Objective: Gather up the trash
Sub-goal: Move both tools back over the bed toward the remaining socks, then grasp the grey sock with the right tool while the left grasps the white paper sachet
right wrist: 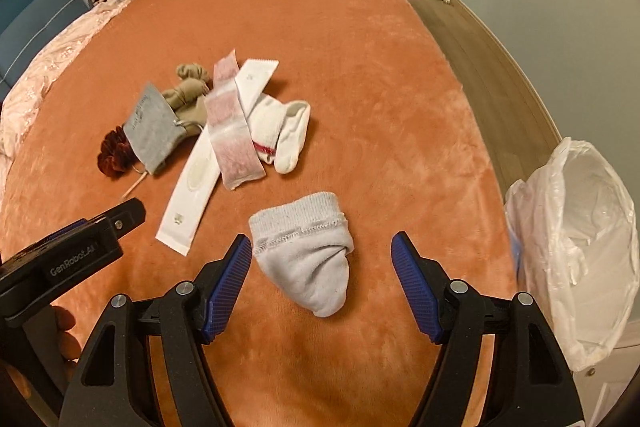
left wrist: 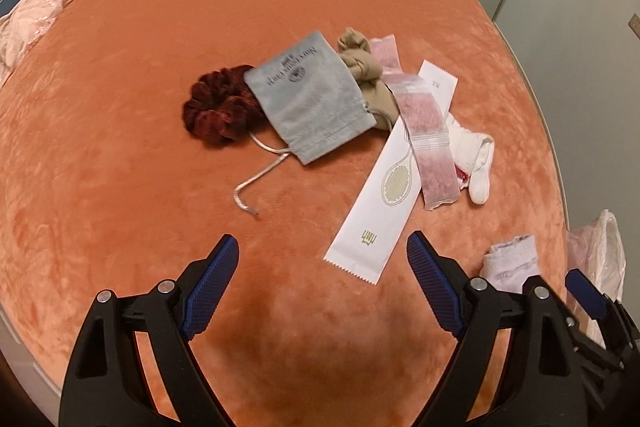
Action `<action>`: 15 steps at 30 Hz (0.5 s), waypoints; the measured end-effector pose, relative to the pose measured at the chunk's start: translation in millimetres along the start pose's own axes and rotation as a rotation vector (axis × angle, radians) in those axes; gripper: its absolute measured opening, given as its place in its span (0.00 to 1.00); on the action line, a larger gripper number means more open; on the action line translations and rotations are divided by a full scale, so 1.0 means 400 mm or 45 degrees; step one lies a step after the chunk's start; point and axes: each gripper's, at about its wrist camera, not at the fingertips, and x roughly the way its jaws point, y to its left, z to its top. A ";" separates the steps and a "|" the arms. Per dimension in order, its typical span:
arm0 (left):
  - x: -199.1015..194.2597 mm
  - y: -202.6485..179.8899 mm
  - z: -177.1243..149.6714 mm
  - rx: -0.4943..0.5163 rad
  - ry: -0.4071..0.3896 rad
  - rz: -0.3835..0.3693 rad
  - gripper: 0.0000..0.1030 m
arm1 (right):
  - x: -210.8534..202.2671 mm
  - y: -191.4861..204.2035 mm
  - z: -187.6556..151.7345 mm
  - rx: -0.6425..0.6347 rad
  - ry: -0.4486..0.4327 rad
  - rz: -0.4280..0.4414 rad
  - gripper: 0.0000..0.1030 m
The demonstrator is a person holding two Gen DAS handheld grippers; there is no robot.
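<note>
A long white comb wrapper lies on the orange bed, just ahead of my open, empty left gripper. A pink translucent packet lies across it, with a second white wrapper behind. My right gripper is open and empty, its fingers either side of a pale lilac sock. A bin lined with a white plastic bag stands at the bed's right edge.
A grey drawstring pouch, a dark red scrunchie, a beige knotted cloth and white socks lie in the pile. A pink quilt lies at far left. The wooden floor is to the right.
</note>
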 end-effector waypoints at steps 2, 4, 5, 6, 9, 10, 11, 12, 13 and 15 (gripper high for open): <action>0.029 -0.009 0.008 -0.006 0.023 -0.001 0.79 | 0.021 0.000 -0.001 -0.002 0.020 -0.002 0.67; 0.051 -0.016 0.016 -0.010 0.024 0.010 0.79 | 0.046 0.001 -0.004 -0.007 0.041 0.001 0.67; 0.061 -0.020 0.020 -0.006 0.026 0.013 0.79 | 0.057 0.002 -0.006 -0.011 0.053 0.001 0.67; 0.077 -0.025 0.024 0.002 0.039 0.015 0.79 | 0.068 0.003 -0.008 -0.014 0.064 0.001 0.67; 0.114 -0.035 0.029 0.024 0.069 -0.011 0.78 | 0.087 0.000 -0.011 -0.009 0.081 0.015 0.66; 0.125 -0.036 0.028 0.027 0.075 -0.018 0.76 | 0.095 0.000 -0.012 -0.004 0.089 0.019 0.66; 0.137 -0.037 0.026 0.030 0.087 -0.026 0.73 | 0.103 -0.001 -0.015 0.007 0.103 0.030 0.66; 0.145 -0.037 0.024 0.029 0.091 -0.034 0.73 | 0.113 -0.003 -0.019 0.025 0.123 0.046 0.64; 0.147 -0.038 0.022 0.026 0.079 -0.040 0.73 | 0.120 -0.004 -0.022 0.038 0.138 0.062 0.61; 0.145 -0.042 0.017 0.033 0.063 -0.054 0.67 | 0.132 -0.005 -0.031 0.054 0.155 0.084 0.58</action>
